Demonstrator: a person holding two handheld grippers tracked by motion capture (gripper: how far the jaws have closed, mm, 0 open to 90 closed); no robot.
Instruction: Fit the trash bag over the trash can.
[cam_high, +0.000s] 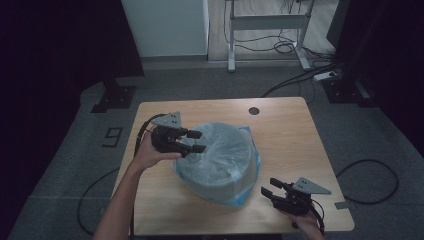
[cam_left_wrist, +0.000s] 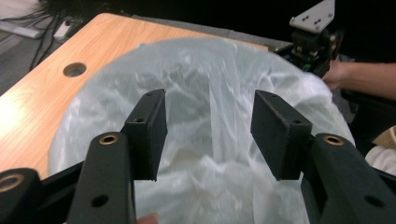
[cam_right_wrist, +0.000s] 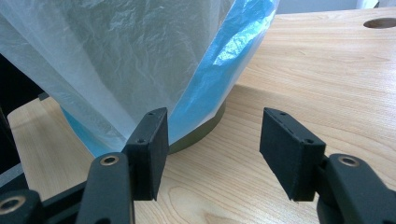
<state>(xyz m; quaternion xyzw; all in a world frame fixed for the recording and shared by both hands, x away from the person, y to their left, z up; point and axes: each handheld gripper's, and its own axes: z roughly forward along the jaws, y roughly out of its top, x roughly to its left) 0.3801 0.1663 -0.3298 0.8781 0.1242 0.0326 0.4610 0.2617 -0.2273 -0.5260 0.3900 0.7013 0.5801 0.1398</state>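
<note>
The right tool (cam_right_wrist: 212, 156) holds its two black jaws apart, with only bare wood of the bench (cam_right_wrist: 327, 79) between them; the plastic bag (cam_right_wrist: 140, 60), clear over blue, drapes a round bin (cam_right_wrist: 205, 129) just beyond the left jaw; a round hole (cam_right_wrist: 380, 22) lies far behind the bin.

One desk (cam_high: 295, 135) carries one round bin (cam_high: 220, 187) lined with one translucent plastic bag (cam_high: 217, 150). Two tongs are in view, the left tongs (cam_high: 197, 141) and the right tongs (cam_high: 270, 186). The desk has one round hole (cam_high: 254, 110).
</note>
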